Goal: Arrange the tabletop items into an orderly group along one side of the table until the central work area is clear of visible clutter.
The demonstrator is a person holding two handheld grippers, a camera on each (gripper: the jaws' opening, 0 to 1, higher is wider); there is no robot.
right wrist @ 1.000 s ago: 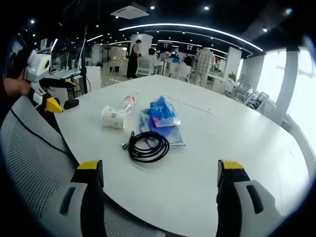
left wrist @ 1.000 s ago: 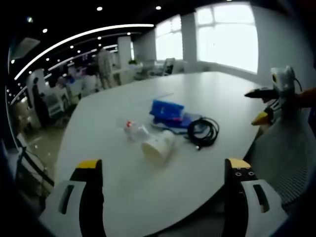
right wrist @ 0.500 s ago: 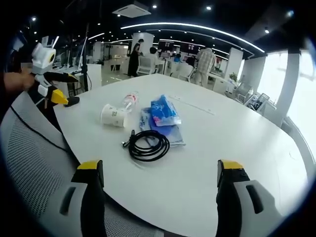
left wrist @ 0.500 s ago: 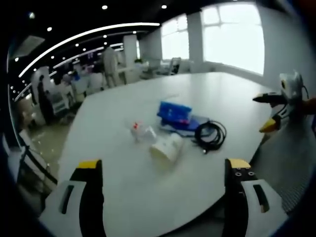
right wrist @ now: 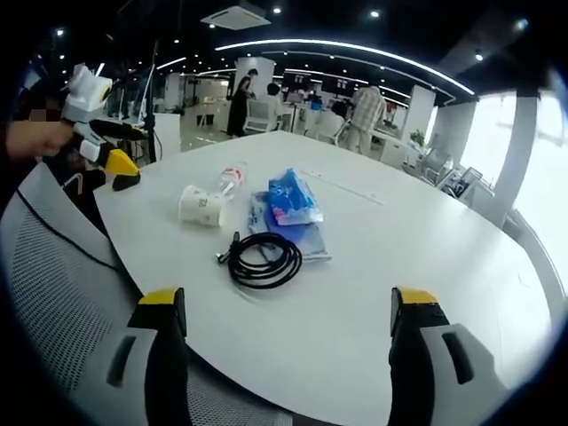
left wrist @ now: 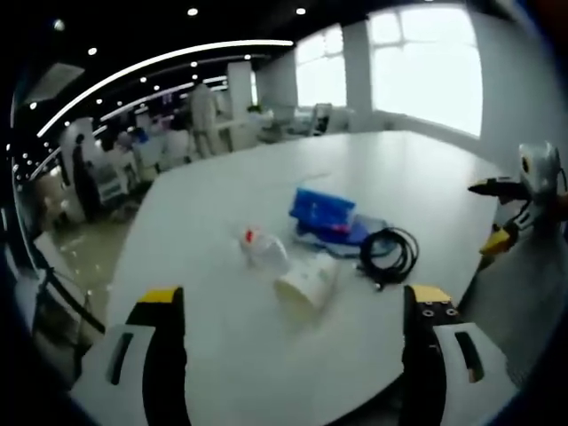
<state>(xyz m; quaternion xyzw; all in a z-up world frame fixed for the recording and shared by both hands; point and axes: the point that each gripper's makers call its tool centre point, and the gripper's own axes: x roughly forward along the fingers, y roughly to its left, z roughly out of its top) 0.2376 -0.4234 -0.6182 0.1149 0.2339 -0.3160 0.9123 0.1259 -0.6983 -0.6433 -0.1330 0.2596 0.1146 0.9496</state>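
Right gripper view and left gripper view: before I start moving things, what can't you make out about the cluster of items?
- Paper cup: its print is too small to read in the right gripper view, and motion-blurred in the left gripper view.
- Plastic bottle: blurred in the left gripper view; contents unclear.
- Blue packet: covers part of the blue folder; labels illegible.
- Black cable: connector type too small to tell.

No readable text, brand or number was found. Small dark print was seen on white paper cup [right wrist: 202,207] lying on its side, and markings on blue plastic packet [right wrist: 294,201]; both too blurred to be read.
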